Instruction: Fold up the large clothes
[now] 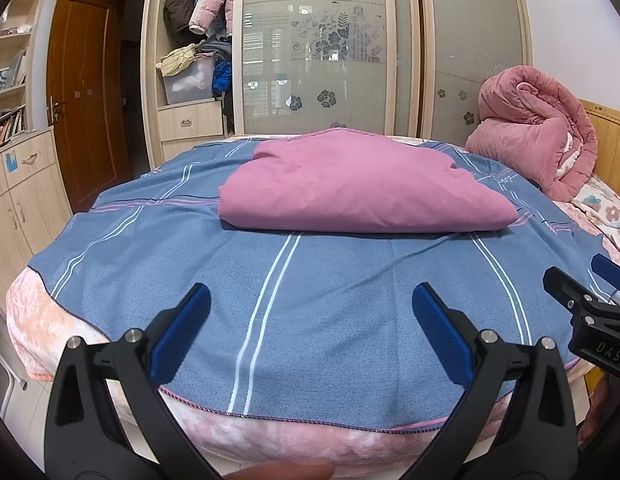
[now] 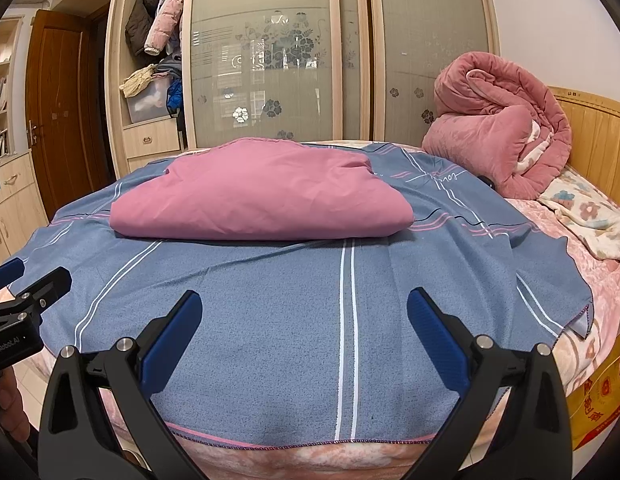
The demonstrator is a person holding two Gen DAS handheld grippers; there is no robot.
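Left wrist view: the pink garment lies folded into a thick, smooth, slightly wrinkled bundle on the blue striped sheet covering the bed, well beyond the left tongs and right tongs, both spread apart and empty. Its long axis runs left to right.

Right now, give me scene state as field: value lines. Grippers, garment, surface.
left gripper: open, empty, above near edge of blue sheet
right gripper: open, empty, beside the left one
pink garment: folded, lying on the sheet, untouched
blue striped sheet: spread flat over the bed
pink quilt: rolled up by the headboard
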